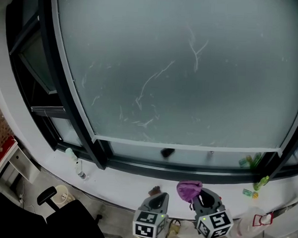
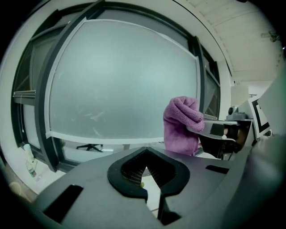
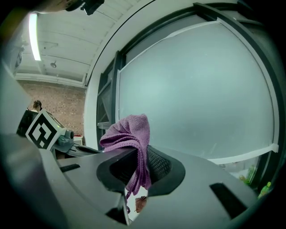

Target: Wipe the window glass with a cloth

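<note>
Window glass [image 1: 181, 68]: large frosted pane with faint smear streaks near its centre.
Window frame [image 1: 96, 138]: dark, bordering the glass on its left and lower sides.
Sill [image 1: 121, 181]: white ledge directly below the glass.
Office chair [image 1: 61, 211]: black, below and left of the glass.
Right gripper [image 1: 201, 195]: below the glass's lower edge, apart from it, jaws clamped on the cloth.
Left gripper [image 1: 155, 194]: below the glass's lower middle, jaws together with nothing between them.
Cloth [image 3: 129, 132]: purple and bunched, rising from the right gripper's jaws, clear of the glass.
Small bottle [image 1: 77, 163]: on the sill, under the glass's lower-left corner.
Green items [image 1: 259, 183]: on the sill, under the glass's lower-right corner.
</note>
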Available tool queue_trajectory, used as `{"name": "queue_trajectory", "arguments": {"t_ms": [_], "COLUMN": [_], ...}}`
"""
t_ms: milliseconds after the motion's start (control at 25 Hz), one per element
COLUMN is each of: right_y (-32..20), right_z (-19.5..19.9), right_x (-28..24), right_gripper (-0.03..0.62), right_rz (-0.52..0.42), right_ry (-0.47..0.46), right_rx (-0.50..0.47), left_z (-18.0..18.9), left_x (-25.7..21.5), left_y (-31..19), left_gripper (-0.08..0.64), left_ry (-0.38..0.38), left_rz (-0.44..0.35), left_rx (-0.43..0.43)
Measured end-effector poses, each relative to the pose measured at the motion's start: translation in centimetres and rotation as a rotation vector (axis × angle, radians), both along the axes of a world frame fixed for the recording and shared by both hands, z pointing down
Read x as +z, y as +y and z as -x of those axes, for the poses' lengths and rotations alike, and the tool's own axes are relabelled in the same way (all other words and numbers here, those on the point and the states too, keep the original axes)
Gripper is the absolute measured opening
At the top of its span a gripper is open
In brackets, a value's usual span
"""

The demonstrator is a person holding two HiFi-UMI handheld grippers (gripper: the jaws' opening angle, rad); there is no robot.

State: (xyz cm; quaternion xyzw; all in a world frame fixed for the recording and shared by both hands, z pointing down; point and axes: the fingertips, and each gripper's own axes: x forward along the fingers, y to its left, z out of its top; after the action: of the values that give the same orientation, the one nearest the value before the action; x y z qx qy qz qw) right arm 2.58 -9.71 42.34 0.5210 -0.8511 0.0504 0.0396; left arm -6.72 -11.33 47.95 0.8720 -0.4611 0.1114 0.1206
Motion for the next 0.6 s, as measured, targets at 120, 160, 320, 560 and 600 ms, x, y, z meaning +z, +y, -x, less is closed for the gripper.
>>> {"name": "queue_trajectory", "arguments": {"t_ms": [120,160,320,560,600], "right_y": [-2.5,-3.5,-7.2,-13.4,-14.5], "right_z": [-0.1,-0.1,0.2,1.3,1.5], "right_x": [-0.9,-1.1,-2.3,-5.3,-5.8], "right_gripper": [0.048,0.048,0.048,0.048,0.048], "right_rz": [-0.029,-0.044,-0.089,-0.142,-0.151], "right_ry": [0.001,0.003,0.005,-0.01,-0.01], "right_rx": [-0.005,-0.004,-0.013,-0.044,-0.051], "left_z": [0.0,0.0,0.0,0.2,0.3], "left_x": [-0.2,-0.3,-0.8,-2.6,-3.1], "left_y": [-2.2,-2.9,-5.9,-11.8,-12.8], "left_gripper": [0.005,0.005,0.005,0.005,0.005], "left_ry": [0.001,0.002,0.011,0.006,0.006], "left_rz": [-0.005,-0.006,-0.013,-0.048,-0.056], "left_rx": [-0.004,-0.006,-0.01,-0.02,-0.023]}}
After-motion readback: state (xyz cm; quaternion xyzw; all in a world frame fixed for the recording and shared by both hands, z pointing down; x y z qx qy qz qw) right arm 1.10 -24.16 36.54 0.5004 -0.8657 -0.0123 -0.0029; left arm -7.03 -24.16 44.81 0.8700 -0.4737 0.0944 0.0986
